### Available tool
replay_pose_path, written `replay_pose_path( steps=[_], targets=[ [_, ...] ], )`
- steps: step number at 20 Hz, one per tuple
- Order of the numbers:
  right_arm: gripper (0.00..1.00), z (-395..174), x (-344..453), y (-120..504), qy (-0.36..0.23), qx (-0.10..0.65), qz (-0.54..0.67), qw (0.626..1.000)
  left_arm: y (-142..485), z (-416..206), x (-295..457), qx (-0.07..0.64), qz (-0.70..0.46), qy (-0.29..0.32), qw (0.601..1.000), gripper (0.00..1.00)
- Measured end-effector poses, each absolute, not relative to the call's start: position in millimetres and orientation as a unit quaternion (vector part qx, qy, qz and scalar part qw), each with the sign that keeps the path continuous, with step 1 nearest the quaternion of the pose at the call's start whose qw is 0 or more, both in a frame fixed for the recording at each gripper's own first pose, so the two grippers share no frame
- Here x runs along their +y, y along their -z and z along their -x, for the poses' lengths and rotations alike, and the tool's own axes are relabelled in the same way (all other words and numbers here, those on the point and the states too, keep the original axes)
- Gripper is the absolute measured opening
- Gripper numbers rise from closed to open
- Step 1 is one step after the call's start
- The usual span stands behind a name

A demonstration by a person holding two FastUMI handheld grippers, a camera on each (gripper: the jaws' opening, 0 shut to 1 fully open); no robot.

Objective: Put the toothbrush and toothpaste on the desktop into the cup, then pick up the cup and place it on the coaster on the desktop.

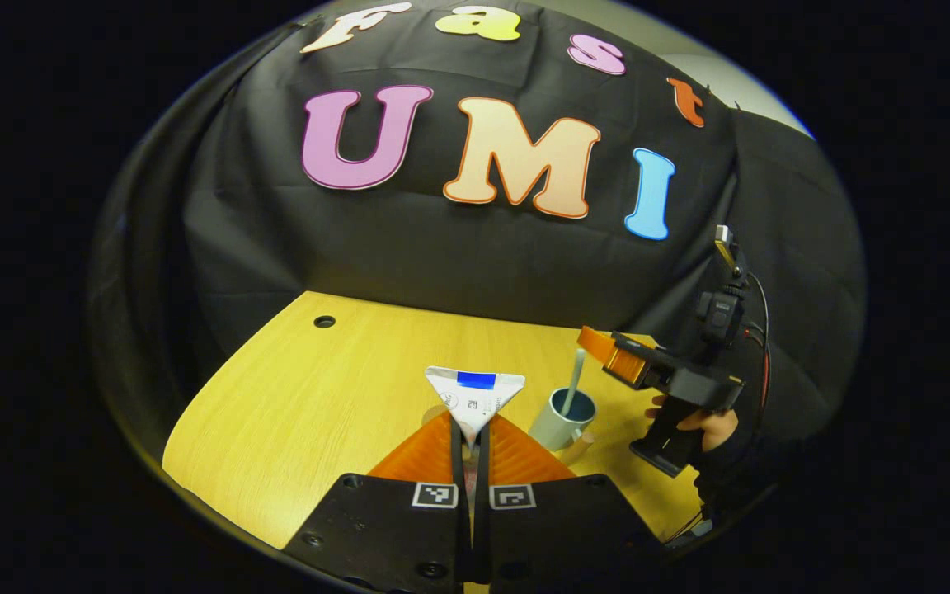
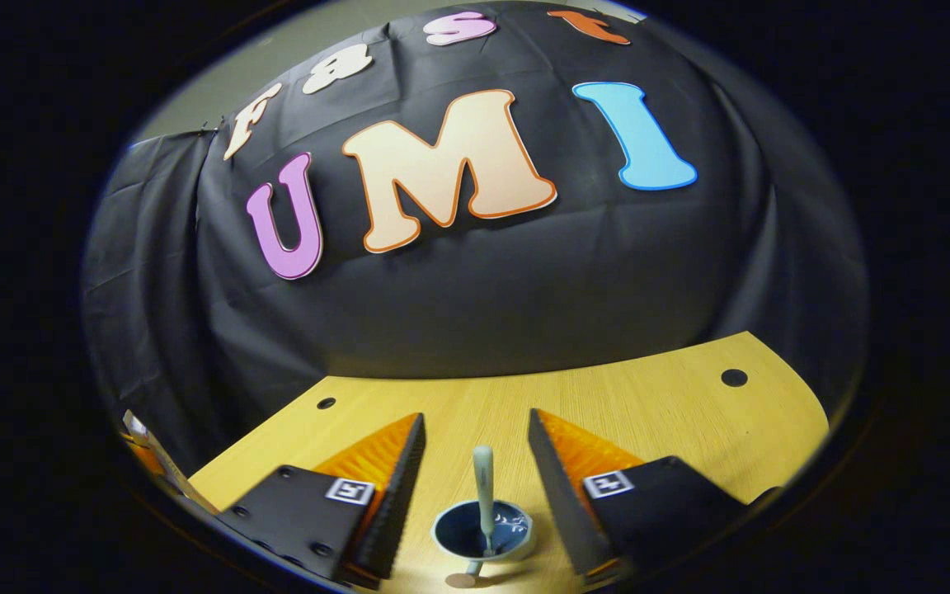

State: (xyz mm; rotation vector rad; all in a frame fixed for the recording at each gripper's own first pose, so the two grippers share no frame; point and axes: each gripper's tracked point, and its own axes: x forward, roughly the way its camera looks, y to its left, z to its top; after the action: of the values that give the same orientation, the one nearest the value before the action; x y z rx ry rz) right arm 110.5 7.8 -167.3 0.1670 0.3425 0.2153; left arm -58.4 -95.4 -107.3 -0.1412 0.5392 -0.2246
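Pinched between the nearly closed fingers of the left gripper [image 1: 470, 450], a white crimped-end toothpaste tube with a blue patch [image 1: 475, 396] stands tail-up, lifted off the yellow wood-grain desktop [image 1: 318, 396]. At about two o'clock from it sits the pale grey cup with a dark blue inside [image 1: 564, 417], and the pale green toothbrush [image 1: 574, 379] already stands in it, so I judge one item done; the tube must go in next, and then the cup to the coaster. From the left gripper view, the right gripper [image 1: 607, 351] hovers just above the cup, a hand [image 1: 710, 425] on its grip. Looking down along its own wide-open, empty fingers, the right gripper view shows the cup's interior and the brush handle leaning at twelve o'clock.
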Motion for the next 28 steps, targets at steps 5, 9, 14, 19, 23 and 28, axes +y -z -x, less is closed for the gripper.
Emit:
replay_pose_path(
  steps=[5, 9, 14, 19, 23, 28],
  targets=[
    [0.98, -80, -13, 176, -0.101, 0.184, -0.067, 0.975, 98, 34, -128, 0.250, 0.078, 0.151, 0.953, 0.00],
    [0.98, -53, -33, 184, -0.091, 0.202, -0.062, 0.973, 92, 7, -162, 0.236, 0.098, 0.190, 0.948, 0.00],
    [0.98, -29, -61, 186, -0.071, 0.213, -0.055, 0.973, 96, -24, -205, 0.234, 0.123, 0.228, 0.937, 0.00],
    [0.98, -18, -88, 187, -0.051, 0.217, -0.052, 0.974, 113, -44, -243, 0.245, 0.126, 0.253, 0.927, 0.00],
    [0.98, -13, -103, 191, -0.041, 0.223, -0.053, 0.973, 135, -50, -262, 0.265, 0.133, 0.254, 0.921, 0.00],
    [0.98, -11, -114, 194, -0.042, 0.229, -0.051, 0.971, 162, -51, -271, 0.285, 0.110, 0.238, 0.922, 0.00]
  ],
)
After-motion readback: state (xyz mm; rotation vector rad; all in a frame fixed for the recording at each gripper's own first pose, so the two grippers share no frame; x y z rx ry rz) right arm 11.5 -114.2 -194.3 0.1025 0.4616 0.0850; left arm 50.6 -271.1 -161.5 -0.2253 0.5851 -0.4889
